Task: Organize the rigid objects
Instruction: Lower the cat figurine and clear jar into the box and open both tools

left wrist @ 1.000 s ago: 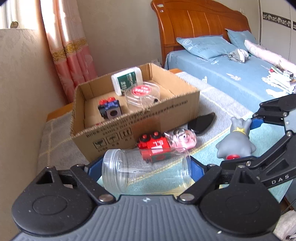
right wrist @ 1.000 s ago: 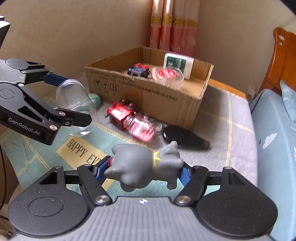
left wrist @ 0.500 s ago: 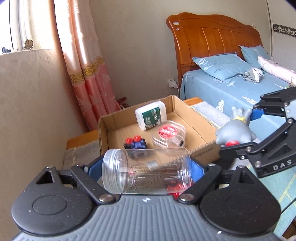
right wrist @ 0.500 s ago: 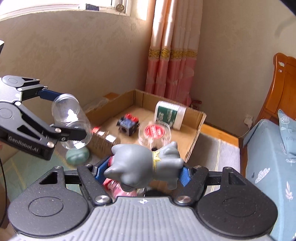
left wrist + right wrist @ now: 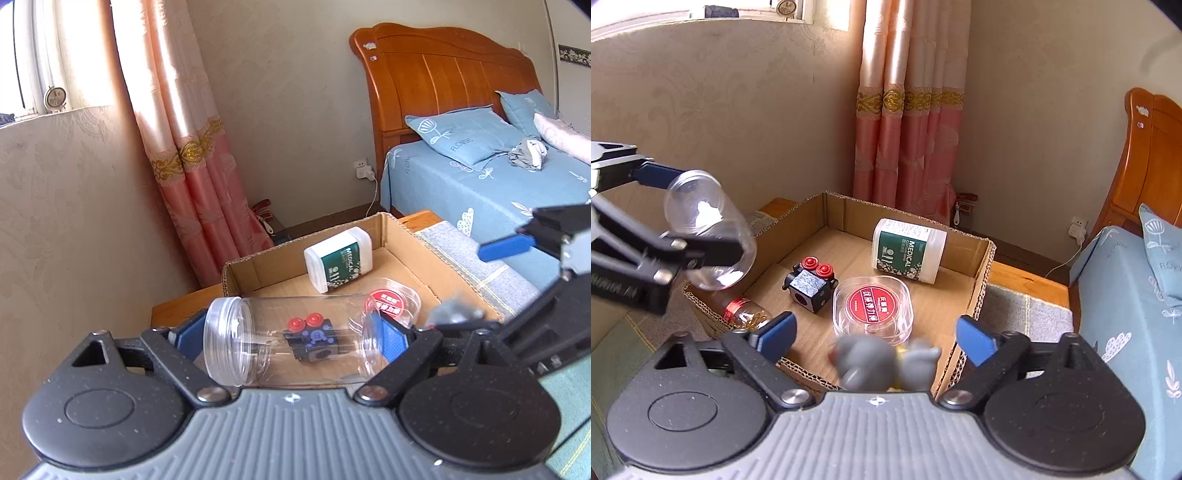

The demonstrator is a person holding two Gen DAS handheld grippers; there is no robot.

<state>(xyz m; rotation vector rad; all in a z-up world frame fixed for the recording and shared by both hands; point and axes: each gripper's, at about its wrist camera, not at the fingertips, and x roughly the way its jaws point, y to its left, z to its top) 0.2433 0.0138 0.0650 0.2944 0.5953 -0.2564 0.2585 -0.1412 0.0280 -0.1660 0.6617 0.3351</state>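
Note:
My left gripper [image 5: 284, 332] is shut on a clear plastic jar [image 5: 295, 339], held sideways above the near left side of the cardboard box [image 5: 391, 232]. The jar also shows in the right wrist view [image 5: 709, 236]. My right gripper [image 5: 875, 334] is open over the box's near edge. The grey toy animal [image 5: 882, 363] is blurred, loose between and below its fingers, apart from both pads. It also shows in the left wrist view [image 5: 454, 312]. The box [image 5: 982, 266] holds a white and green bottle [image 5: 908, 251], a black cube toy [image 5: 810, 286] and a clear red-labelled case [image 5: 873, 306].
A small bottle with a red cap [image 5: 746, 314] lies outside the box's near left wall. Pink curtains [image 5: 908, 110] hang behind the box. A bed with blue bedding [image 5: 480, 177] stands to the right. A wall [image 5: 74, 221] is close on the left.
Both grippers moved forward over the box. My right gripper opened and let go of the grey toy, which now drops blurred below its fingers. The left still holds the jar.

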